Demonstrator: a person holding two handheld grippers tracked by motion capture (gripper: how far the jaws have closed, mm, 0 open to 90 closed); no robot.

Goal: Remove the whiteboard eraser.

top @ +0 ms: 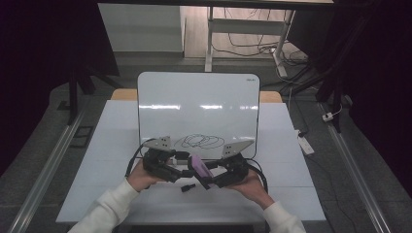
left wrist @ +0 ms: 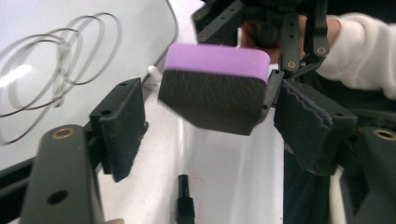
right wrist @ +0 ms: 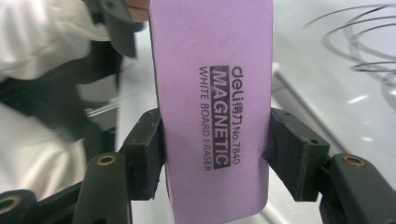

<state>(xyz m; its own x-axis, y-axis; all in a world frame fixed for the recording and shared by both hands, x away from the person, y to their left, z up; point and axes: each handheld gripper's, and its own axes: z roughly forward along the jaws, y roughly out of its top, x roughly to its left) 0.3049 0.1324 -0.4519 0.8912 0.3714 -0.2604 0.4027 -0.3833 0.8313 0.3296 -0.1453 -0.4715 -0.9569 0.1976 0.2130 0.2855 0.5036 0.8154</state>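
Eraser: a purple whiteboard eraser [right wrist: 212, 107] is pinched across its width by the right gripper [right wrist: 215, 154], held above the table's [top: 291, 194] near edge, felt side toward the left gripper [left wrist: 210, 135]
Left jaws: spread wide, the eraser just ahead of them, untouched
Whiteboard: a whiteboard [top: 194, 107] bears black scribbles [top: 199, 141] near its front edge
Marker: a black marker [top: 187, 186] lies on the table under the grippers

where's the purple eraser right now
The purple eraser is clamped between the right gripper's jaws, held above the table's near middle just in front of the whiteboard. The open left gripper faces it, with a black marker cap lying below.
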